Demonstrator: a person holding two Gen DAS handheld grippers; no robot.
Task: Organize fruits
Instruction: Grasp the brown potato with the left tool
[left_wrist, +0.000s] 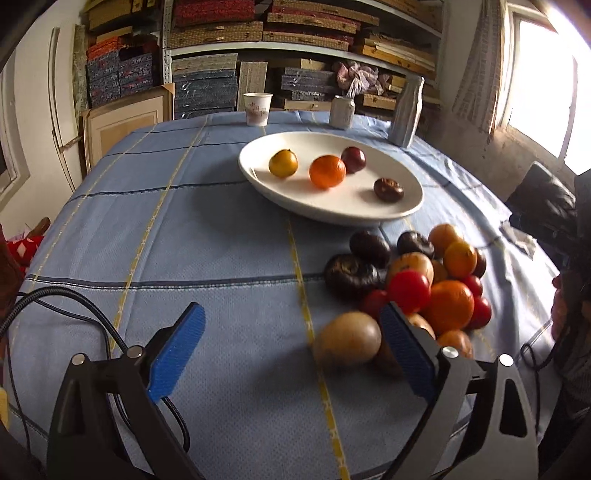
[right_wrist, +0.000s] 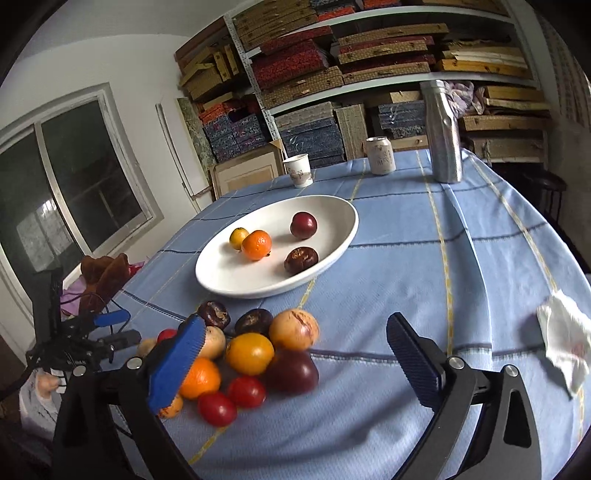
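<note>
Left claw: my left gripper (left_wrist: 291, 347) stands wide apart over the blue checked tablecloth (left_wrist: 184, 229), nothing pressed between its blue pads (left_wrist: 177, 350).
Right claw: my right gripper (right_wrist: 295, 365) is spread just as wide, with nothing clamped; its left pad overlaps the near edge of the fruit heap in my view.
Fruit heap: a loose pile of fruits (right_wrist: 251, 350) lies on the cloth on the near side of the plate: oranges, small red ones, dark purple wrinkled ones and tan ones, touching one another.
Tan fruit: one round tan fruit (left_wrist: 347, 339) sits at the heap's near edge, just inside my left gripper's right finger, blurred; I cannot tell whether the finger touches it.
Plate: a white oval plate (left_wrist: 369, 214) lies past the heap, towards the middle of the table.
On the plate: a yellow fruit (left_wrist: 283, 163), an orange (left_wrist: 327, 171) and two dark ones, apart from each other.
Far edge: a paper cup (left_wrist: 257, 109), a can (left_wrist: 342, 111) and a silver bottle (left_wrist: 408, 110) stand upright.
Right side: a crumpled white tissue (right_wrist: 565, 343) lies on the cloth.
</note>
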